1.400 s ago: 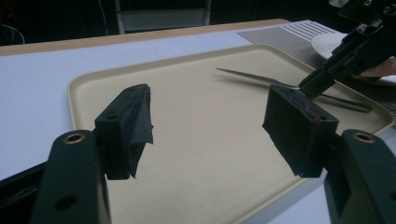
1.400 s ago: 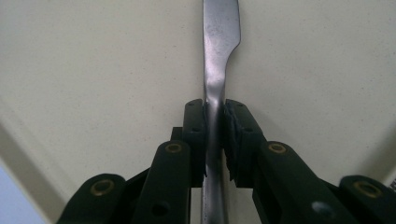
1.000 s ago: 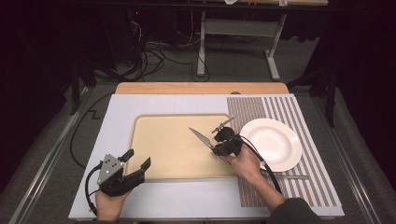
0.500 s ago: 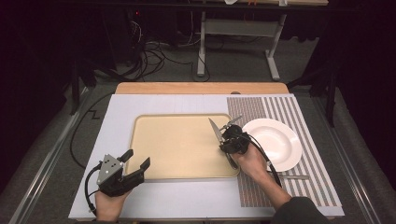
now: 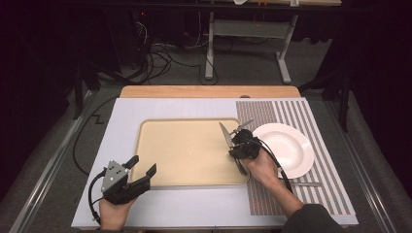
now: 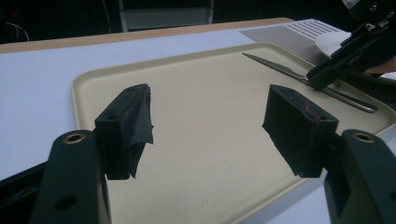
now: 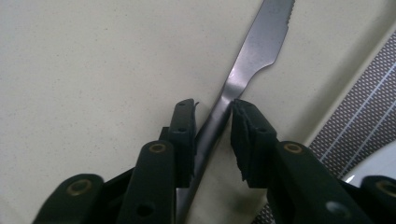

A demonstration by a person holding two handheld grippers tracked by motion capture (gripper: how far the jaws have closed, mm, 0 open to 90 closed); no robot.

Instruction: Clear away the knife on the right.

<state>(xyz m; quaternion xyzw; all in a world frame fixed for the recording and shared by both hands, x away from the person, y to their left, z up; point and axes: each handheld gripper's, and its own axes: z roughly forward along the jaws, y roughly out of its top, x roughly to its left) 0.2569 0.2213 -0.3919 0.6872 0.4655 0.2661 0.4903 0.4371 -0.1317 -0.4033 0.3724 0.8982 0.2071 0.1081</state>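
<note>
The knife (image 7: 238, 74) lay along the right side of the tray (image 5: 189, 153), blade pointing to the far side, handle running back toward the near right corner. The right gripper (image 5: 241, 145) was down over it, and in the right gripper view the knife's neck passed straight between the two jaws. Those jaws had just been opening. A narrow gap showed between the left pad and the metal; the right pad sat at the knife's edge, and I could not tell whether it touched. The grip looked slackened rather than pressed home, with the knife resting on the tray floor.

From the left gripper view the knife (image 6: 303, 77) stretched along the tray's far right part, with the right gripper (image 6: 345, 53) perched on its middle and the handle end sticking out toward the near rim.

The plate (image 5: 291, 150) sat just right of the tray on the striped mat (image 5: 320, 121), close beside the right hand (image 5: 265, 167). Something slim and metallic lay on the mat near the plate's near side; I could not make out what.

The left gripper (image 5: 141, 167) hung at the tray's near left corner, well apart from the knife. Its jaws stood wide open with nothing between them, pointed across the bare tray.
</note>
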